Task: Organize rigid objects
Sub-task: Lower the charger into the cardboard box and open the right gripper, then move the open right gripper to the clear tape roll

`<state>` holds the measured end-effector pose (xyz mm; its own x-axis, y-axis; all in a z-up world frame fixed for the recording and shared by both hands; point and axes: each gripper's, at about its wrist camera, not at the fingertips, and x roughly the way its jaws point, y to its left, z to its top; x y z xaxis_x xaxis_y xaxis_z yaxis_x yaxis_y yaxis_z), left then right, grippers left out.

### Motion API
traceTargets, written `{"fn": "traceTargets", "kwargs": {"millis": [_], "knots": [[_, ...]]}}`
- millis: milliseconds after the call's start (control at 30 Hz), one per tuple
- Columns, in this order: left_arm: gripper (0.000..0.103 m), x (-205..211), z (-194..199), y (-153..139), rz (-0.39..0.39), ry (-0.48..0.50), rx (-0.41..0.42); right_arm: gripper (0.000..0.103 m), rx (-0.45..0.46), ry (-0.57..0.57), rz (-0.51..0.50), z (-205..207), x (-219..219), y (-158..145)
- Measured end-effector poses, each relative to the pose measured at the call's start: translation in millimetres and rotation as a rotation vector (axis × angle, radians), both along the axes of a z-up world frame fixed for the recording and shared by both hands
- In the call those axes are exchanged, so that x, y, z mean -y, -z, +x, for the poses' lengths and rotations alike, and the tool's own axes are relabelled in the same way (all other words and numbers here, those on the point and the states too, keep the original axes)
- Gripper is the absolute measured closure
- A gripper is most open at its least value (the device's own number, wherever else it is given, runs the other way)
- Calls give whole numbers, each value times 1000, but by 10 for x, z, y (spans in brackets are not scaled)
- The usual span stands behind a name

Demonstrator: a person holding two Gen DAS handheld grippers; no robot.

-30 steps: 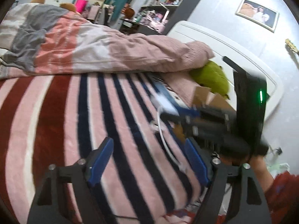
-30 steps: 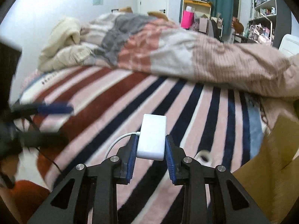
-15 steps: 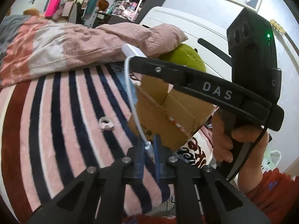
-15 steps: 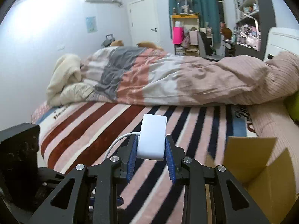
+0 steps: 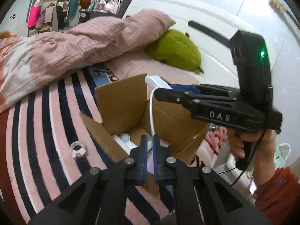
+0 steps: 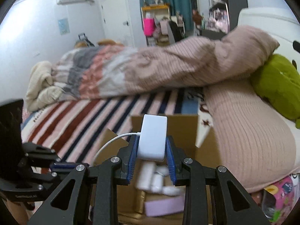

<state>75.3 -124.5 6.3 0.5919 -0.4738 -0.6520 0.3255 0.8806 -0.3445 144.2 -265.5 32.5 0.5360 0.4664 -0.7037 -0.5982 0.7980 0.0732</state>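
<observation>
Box (image 5: pixel 121 101) on striped blanket (image 5: pixel 37 131), tape roll (image 5: pixel 78 149) left of it, pillow (image 5: pixel 174 49) behind.

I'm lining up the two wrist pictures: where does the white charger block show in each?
Left wrist: white charger block right of centre, upper middle, clamped in the right gripper, its cable pinched by the left gripper.
Right wrist: block at centre, between the blue pads.
Shared landmark: open cardboard box beneath it.

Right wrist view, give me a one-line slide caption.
Right gripper holds a white adapter above an open cardboard box on the bed.
</observation>
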Motion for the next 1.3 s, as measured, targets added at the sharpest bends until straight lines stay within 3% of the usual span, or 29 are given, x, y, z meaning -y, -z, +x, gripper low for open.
{"fn": "traceTargets", "kwargs": {"millis": [300,333,400,433,467,567,667,1000,1067,1300], "knots": [[97,199,185,205,60,14,-68,78,-80,-44,-140,144,18,309],[94,189,178,205,67,12,-67,78,-84,-45,-141,152,23,320],[78,154,163,189,63,4,-66,76,-85,-47,-142,129,31,314],[65,125,154,171,59,-4,-60,75,-85,-47,-142,130,29,310],[61,94,131,146,53,-11,-51,72,-84,-46,-142,116,28,293],[56,8,56,62,45,-13,-31,64,-70,-47,-148,71,0,242],[49,-116,-58,-42,43,-35,-4,63,-55,-50,-157,-6,-41,170],[42,-967,-643,-246,24,-192,78,61,-13,-118,-157,-393,-585,-43],[35,-1194,-775,-211,35,-247,86,61,-12,-156,-151,-491,-819,-42],[34,-1920,-1118,118,66,-406,44,61,-69,-298,-111,-761,-1625,172]]}}
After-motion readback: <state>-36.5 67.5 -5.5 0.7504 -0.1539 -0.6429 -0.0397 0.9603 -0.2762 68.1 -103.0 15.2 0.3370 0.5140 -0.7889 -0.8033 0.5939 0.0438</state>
